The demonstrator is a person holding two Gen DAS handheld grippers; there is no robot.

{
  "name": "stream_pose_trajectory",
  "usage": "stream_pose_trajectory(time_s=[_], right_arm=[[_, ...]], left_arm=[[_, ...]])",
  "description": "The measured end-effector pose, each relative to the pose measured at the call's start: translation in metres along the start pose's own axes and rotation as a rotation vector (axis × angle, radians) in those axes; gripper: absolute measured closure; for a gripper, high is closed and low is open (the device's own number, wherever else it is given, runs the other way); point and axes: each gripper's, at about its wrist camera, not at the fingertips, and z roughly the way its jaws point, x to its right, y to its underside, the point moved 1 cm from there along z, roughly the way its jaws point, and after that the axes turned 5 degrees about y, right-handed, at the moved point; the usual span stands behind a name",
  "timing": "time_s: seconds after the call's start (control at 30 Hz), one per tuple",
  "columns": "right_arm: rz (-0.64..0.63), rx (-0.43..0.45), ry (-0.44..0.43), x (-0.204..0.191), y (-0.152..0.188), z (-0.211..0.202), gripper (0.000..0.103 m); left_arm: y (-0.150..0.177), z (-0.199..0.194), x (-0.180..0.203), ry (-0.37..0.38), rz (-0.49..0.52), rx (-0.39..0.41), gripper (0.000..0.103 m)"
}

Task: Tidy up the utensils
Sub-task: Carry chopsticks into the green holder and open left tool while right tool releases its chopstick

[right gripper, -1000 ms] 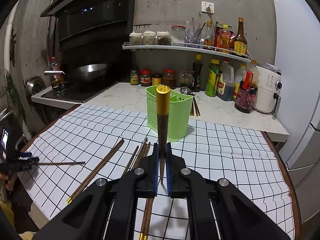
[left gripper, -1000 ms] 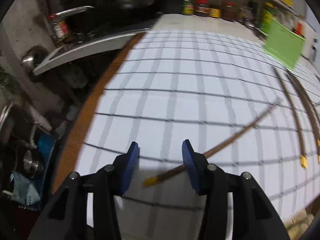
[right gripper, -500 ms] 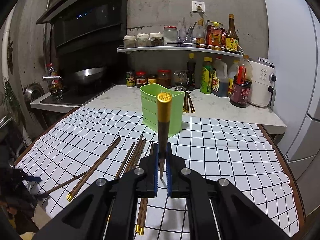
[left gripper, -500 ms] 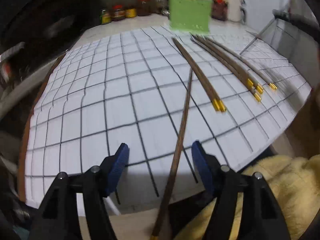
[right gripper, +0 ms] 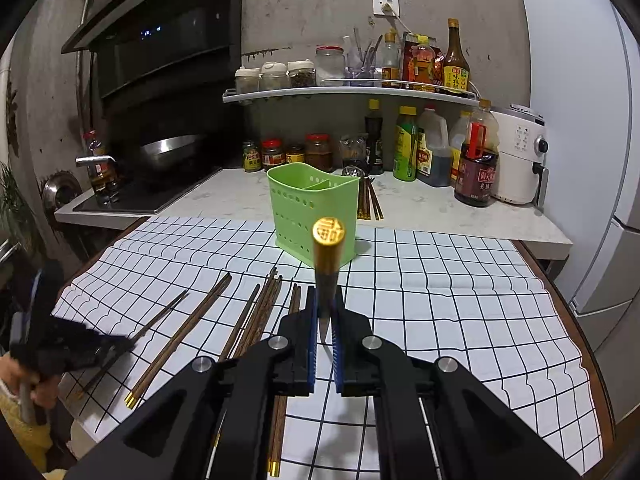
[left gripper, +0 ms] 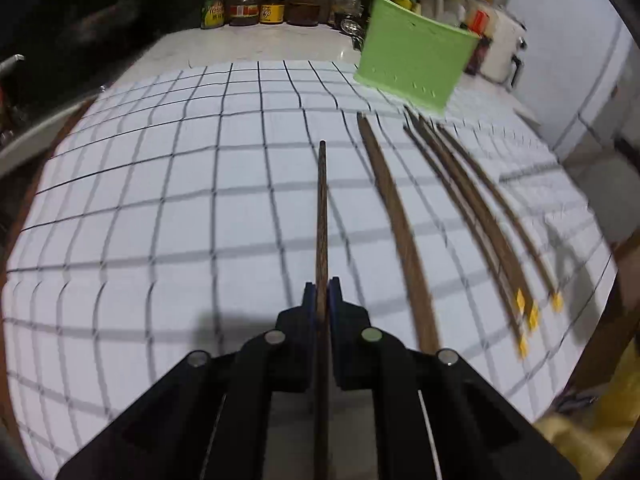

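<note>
A checked cloth fills the frame's middle; the green caddy stands at centre, loose chopsticks lower left. The right gripper pinches a gold-capped chopstick upright at centre. The left gripper pinches another chopstick, pointing up-frame. Judged step: carrying both to the caddy; next, lower each into a compartment.

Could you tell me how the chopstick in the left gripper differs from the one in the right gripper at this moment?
The left gripper holds its chopstick lying low, running forward over the checked cloth; the right gripper holds its chopstick raised before the green holder. The left chopstick shows its thin dark tip foremost; the right one shows its gold cap. Both are dark wood, clamped between shut blue pads.
</note>
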Motion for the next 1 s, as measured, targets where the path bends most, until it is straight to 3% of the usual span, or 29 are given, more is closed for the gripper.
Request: stream_pose_trajectory(time_s=[0.17,0.3,0.47,0.5,0.6,0.7,0.8,1.0], right_arm=[[-0.005,0.009,-0.004,-0.002,-0.001,-0.001,0.096],[-0.014,0.009,-0.014,-0.005,0.004,-0.003,0.096],[-0.012,0.011,-0.020,-0.003,0.005,-0.004,0.096],[-0.010,0.012,-0.021,-0.003,0.005,-0.004,0.096],[-0.004,0.015,-0.026,-0.002,0.004,-0.005,0.096],[0.002,0.019,-0.029,0.000,0.005,-0.006,0.096],[0.007,0.029,-0.024,0.003,0.004,-0.011,0.096],[0.032,0.069,-0.025,0.011,-0.003,-0.021,0.097]], left_arm=[[0.009,-0.005,0.011,-0.073,-0.005,0.005,0.096],[0.047,-0.032,0.012,-0.161,0.039,0.032,0.068],[0.081,-0.043,0.021,-0.236,0.062,0.016,0.067],[0.082,-0.044,0.020,-0.233,0.050,0.016,0.068],[0.085,-0.044,0.021,-0.257,0.068,0.035,0.094],[0.081,-0.044,0.022,-0.218,0.070,0.034,0.096],[0.069,-0.063,0.024,-0.188,0.066,0.108,0.096],[0.027,-0.147,0.040,-0.139,0.094,0.402,0.096]])
